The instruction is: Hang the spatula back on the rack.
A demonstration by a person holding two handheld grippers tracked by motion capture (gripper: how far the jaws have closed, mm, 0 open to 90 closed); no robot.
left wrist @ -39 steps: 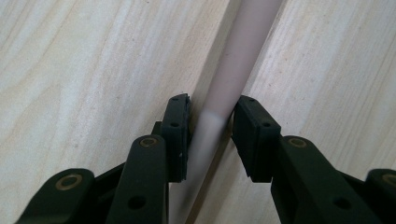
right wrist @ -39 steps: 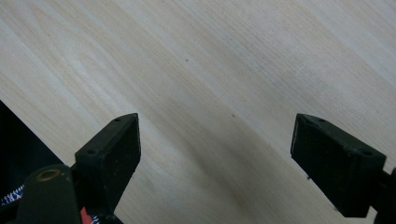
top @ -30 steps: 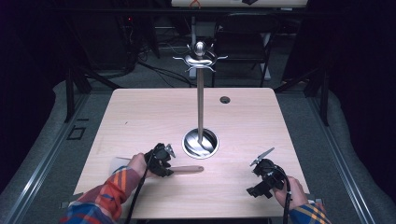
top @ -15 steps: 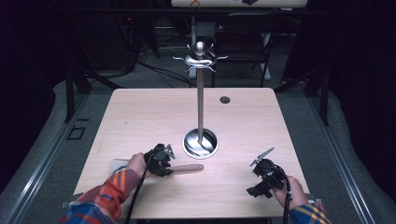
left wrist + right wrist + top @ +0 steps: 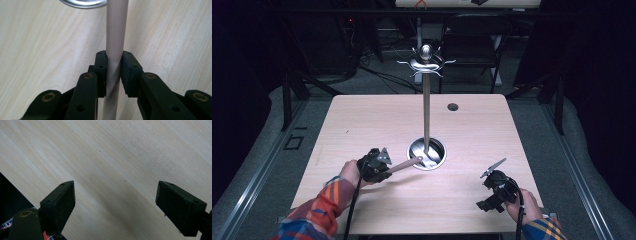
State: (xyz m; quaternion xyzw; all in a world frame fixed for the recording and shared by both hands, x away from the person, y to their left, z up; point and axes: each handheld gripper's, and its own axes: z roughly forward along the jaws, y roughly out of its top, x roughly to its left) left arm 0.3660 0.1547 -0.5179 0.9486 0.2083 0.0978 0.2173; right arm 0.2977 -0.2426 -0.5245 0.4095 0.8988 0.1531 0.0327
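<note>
A pale, round utensil handle (image 5: pixel 405 164) is clamped in my left gripper (image 5: pixel 379 167) at the table's front left, and its far end points up toward the stand's round metal base (image 5: pixel 427 152). In the left gripper view the black pads press on both sides of the handle (image 5: pixel 117 30), so the left gripper (image 5: pixel 114 56) is shut on it; its jaws have just been closing around it. The handle's far end is cut off at the frame edge. My right gripper (image 5: pixel 492 196) rests at the front right. The right gripper (image 5: pixel 116 195) stands open over bare wood.
A tall metal stand (image 5: pixel 426 100) with curled hooks on top rises from the middle of the wooden table (image 5: pixel 362 120). A small round hole (image 5: pixel 453 106) sits near the far edge. A chair (image 5: pixel 472 45) stands behind the table. The base rim (image 5: pixel 82 3) shows ahead of the left jaws.
The handle lay flat on the table before; now my left gripper has risen slightly and the handle tilts up toward the stand's base. The right gripper has not moved.
</note>
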